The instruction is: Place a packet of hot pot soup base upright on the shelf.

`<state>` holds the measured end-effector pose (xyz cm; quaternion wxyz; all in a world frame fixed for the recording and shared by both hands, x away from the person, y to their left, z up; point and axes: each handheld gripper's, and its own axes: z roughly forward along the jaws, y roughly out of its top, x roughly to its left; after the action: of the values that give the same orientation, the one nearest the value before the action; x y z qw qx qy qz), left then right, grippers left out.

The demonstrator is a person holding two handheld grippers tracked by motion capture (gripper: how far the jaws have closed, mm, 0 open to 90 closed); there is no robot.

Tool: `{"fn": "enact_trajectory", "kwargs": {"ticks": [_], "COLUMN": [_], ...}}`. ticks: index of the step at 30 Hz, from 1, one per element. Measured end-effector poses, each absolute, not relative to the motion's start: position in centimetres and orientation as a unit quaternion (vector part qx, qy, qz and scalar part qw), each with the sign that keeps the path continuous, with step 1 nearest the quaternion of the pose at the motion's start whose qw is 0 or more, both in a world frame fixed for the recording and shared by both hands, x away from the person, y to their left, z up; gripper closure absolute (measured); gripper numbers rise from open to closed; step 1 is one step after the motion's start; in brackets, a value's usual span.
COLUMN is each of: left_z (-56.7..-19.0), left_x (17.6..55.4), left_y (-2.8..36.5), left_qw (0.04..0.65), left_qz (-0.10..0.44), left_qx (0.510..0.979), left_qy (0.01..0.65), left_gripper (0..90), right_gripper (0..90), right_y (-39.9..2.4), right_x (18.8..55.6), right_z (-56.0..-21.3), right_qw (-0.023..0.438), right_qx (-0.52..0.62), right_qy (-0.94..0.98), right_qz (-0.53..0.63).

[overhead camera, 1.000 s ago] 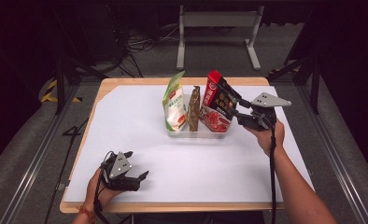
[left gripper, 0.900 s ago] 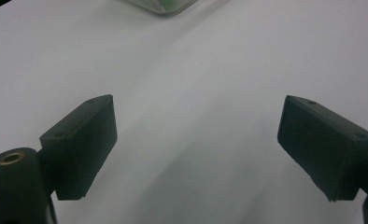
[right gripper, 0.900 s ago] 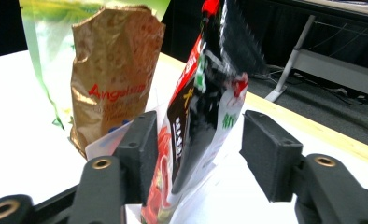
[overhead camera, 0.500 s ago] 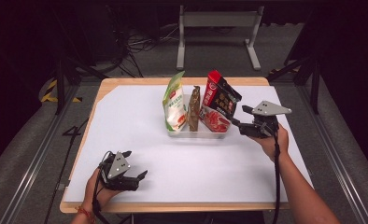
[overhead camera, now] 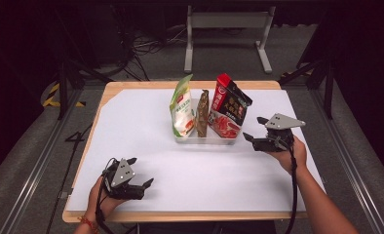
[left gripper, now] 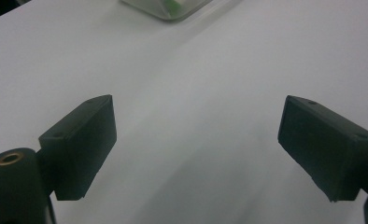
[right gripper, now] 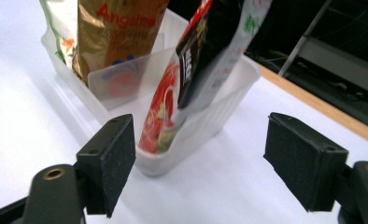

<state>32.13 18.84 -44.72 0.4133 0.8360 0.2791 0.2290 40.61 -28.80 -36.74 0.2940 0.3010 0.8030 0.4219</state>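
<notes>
A clear plastic bin (overhead camera: 207, 140) stands on the white sheet at the table's middle back. Three packets stand upright in it: a green-white one (overhead camera: 182, 107) at the left, a brown-gold one (overhead camera: 202, 113) in the middle and a red-black one (overhead camera: 229, 109) leaning at the right. My right gripper (overhead camera: 253, 128) is open just right of the bin, apart from it. In the right gripper view its jaws (right gripper: 198, 158) frame the bin's corner (right gripper: 205, 121) and the red-black packet (right gripper: 210, 51). My left gripper (overhead camera: 142, 171) rests open near the front left edge, over bare sheet (left gripper: 196, 140).
The white sheet (overhead camera: 131, 122) covers a wooden table (overhead camera: 180, 215). A grey metal stand (overhead camera: 226, 22) and cables lie on the floor behind the table. Black rails run along both sides. The bin's corner (left gripper: 168, 7) shows at the top of the left gripper view.
My right gripper has drawn back from the red-black packet toward the near side and slightly lower. The left gripper has stayed where it was.
</notes>
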Motion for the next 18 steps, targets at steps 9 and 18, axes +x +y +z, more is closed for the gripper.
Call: {"fn": "enact_trajectory", "kwargs": {"ticks": [9, 18], "left_z": [-44.6, -44.6], "left_x": [32.1, 32.2], "left_y": [18.6, 18.6], "left_qw": [0.416, 0.414], "left_qz": [0.225, 0.222], "left_qx": [0.836, 0.836], "left_qy": [0.278, 0.281], "left_gripper": [12.3, 12.3], "right_gripper": [23.0, 21.3], "right_y": [-30.5, -31.9], "right_x": [39.7, 38.6], "right_z": [-37.6, -38.5], "right_qw": [0.283, 0.270], "right_qx": [0.307, 0.315], "right_qy": [0.813, 0.816], "right_qz": [0.405, 0.403]}}
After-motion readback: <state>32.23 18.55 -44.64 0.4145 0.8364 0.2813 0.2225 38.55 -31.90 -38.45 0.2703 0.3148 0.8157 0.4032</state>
